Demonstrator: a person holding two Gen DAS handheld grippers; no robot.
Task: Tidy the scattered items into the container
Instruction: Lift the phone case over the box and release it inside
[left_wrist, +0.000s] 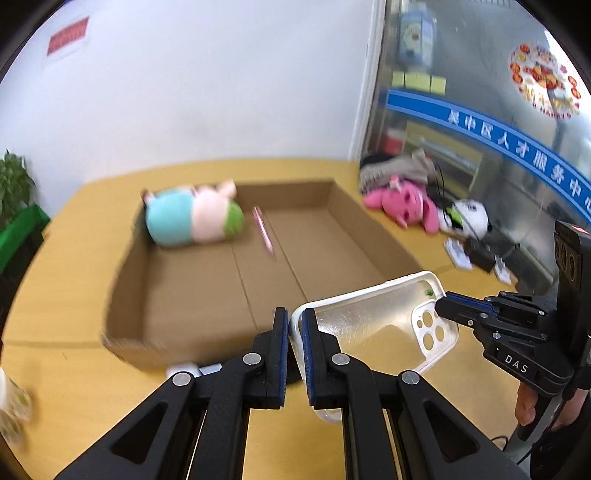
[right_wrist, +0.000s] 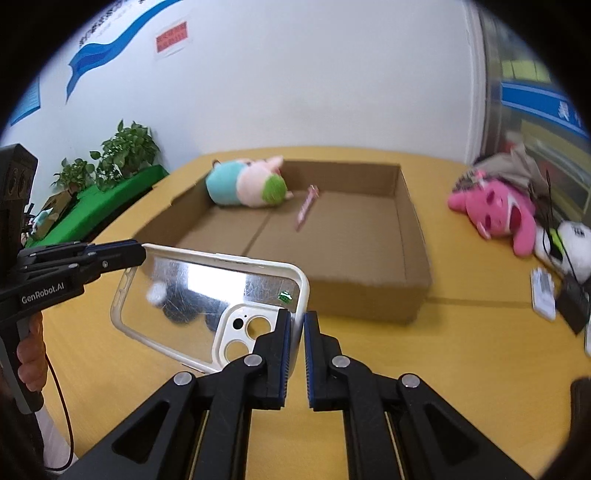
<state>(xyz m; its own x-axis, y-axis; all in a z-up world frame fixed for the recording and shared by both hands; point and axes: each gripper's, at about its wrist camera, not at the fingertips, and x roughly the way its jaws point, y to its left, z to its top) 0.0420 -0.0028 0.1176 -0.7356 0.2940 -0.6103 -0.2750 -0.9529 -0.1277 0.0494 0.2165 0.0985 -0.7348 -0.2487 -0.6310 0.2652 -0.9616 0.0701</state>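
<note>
A clear phone case with a white rim (left_wrist: 376, 325) (right_wrist: 207, 295) is held in the air between both grippers, just in front of the open cardboard box (left_wrist: 207, 343) (right_wrist: 369, 295). My left gripper (left_wrist: 294, 325) (right_wrist: 142, 254) is shut on one end of the case. My right gripper (right_wrist: 297, 325) (left_wrist: 441, 306) is shut on the camera-hole end. Inside the box lie a blue, pink and green plush toy (left_wrist: 192, 216) (right_wrist: 245, 182) and a pink pen (left_wrist: 263, 230) (right_wrist: 306, 206).
On the yellow table (right_wrist: 461, 369) right of the box lie a pink plush (left_wrist: 402, 203) (right_wrist: 498, 210), a white plush (left_wrist: 467, 218) (right_wrist: 572, 251), a grey garment and small white and black items. A potted plant (right_wrist: 125, 155) stands at far left. A white wall is behind.
</note>
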